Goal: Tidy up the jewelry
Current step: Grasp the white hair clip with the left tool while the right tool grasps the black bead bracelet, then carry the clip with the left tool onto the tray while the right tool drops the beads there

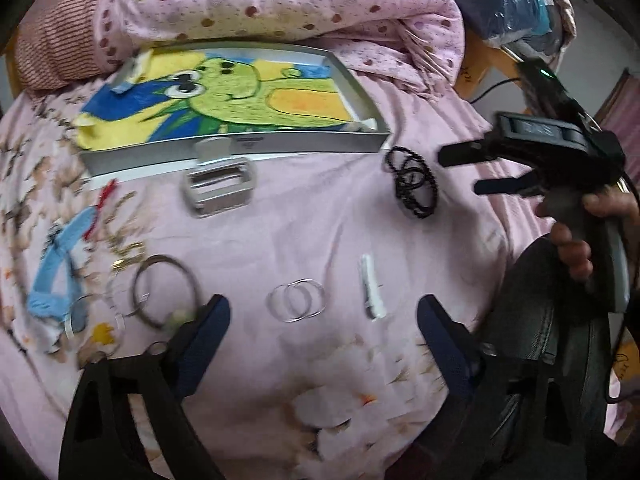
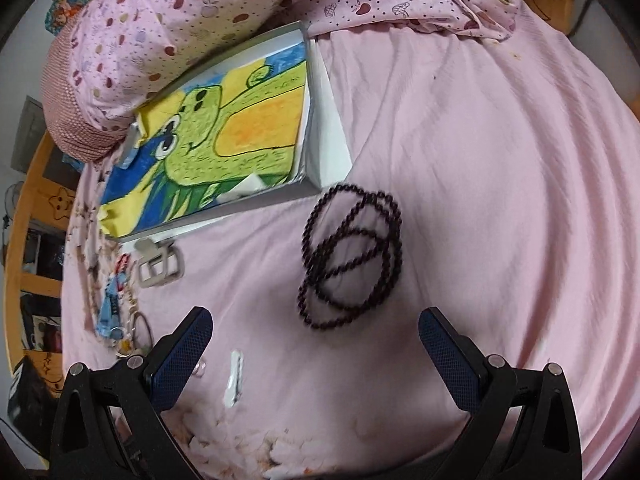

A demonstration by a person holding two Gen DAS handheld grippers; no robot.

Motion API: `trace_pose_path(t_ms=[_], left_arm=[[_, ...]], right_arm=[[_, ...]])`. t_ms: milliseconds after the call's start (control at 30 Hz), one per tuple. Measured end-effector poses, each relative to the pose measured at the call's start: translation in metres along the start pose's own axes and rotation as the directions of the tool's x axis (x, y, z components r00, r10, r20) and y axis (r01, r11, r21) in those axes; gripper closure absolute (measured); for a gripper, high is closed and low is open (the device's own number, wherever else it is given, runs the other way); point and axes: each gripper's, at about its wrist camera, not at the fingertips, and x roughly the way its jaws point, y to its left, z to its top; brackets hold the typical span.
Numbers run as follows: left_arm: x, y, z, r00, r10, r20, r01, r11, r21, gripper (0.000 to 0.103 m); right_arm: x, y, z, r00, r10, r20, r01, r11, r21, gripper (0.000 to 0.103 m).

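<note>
While both grippers hang released, left gripper [image 1: 322, 312] over silver hoops [image 1: 296, 300], right gripper [image 2: 316, 334] near black bead strand [image 2: 352, 256], bare pink bedsheet [image 2: 500, 200] rightward, white clip [image 1: 371, 293] lengthwise toward tray [image 1: 240, 152].

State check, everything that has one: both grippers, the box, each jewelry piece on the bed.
left gripper: open, empty, over the sheet
right gripper: open, empty, near the beads
box: open, drawing lining the bottom
black bead strand: coiled, loose on the sheet, outside the box
silver hoops: overlapping, flat on the sheet
white clip: lying flat
silver buckle: flat, beside the box
</note>
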Motion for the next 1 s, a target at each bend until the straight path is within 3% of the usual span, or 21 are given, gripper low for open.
trace_pose_path(t_ms=[133,433,600,800,1000], left_arm=[[0.019,-0.006,0.006,0.998,-0.043,-0.034,0.043,0.999,-0.004,0.034],[0.061,-0.021,0.01,0.989,-0.099,-0.115,0.1,0.995,0.01,0.068],[0.08,-0.022,0.015,0.988,-0.067,-0.138,0.069,0.998,0.005,0.073],[0.092,-0.018,0.02,0.992,-0.012,-0.128,0.01,1.0,-0.012,0.092],[0.096,-0.007,0.026,0.994,-0.012,-0.11,0.006,0.999,-0.053,0.093]], right_arm=[[0.014,0.0,0.015,0.999,-0.028,-0.027,0.028,0.999,-0.016,0.003],[0.04,-0.003,0.018,0.983,-0.062,-0.17,0.054,0.997,-0.055,0.023],[0.044,-0.003,0.02,0.974,-0.089,-0.21,0.075,0.995,-0.073,0.029],[0.044,-0.007,0.028,0.972,-0.133,-0.195,0.118,0.989,-0.09,0.033],[0.054,-0.008,0.031,0.969,-0.139,-0.206,0.119,0.987,-0.107,0.033]])
